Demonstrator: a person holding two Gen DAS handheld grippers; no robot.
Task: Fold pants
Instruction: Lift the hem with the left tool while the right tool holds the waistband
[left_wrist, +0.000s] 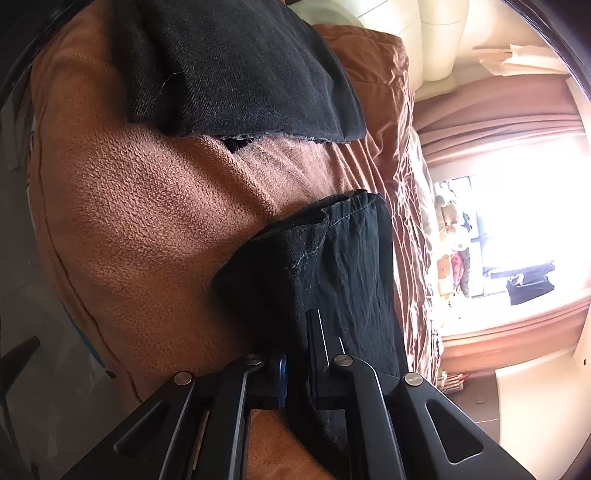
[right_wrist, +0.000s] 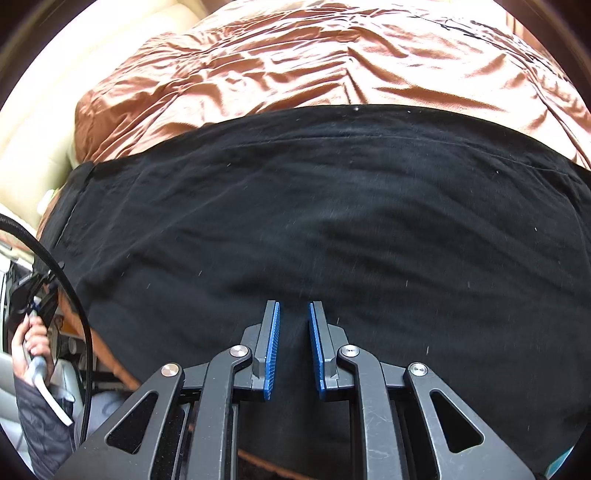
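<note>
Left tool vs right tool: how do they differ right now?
The left tool is shut on a bunched fold of the black pants; the right tool shows a narrow gap with nothing pinched between its blue pads. The left lifts its cloth clear of the brown blanket; the right hovers over flat pants. Both are the same black design.

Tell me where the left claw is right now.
Left wrist view, bottom centre: the left claw is shut on a fold of the black pants, above the brown blanket.
</note>
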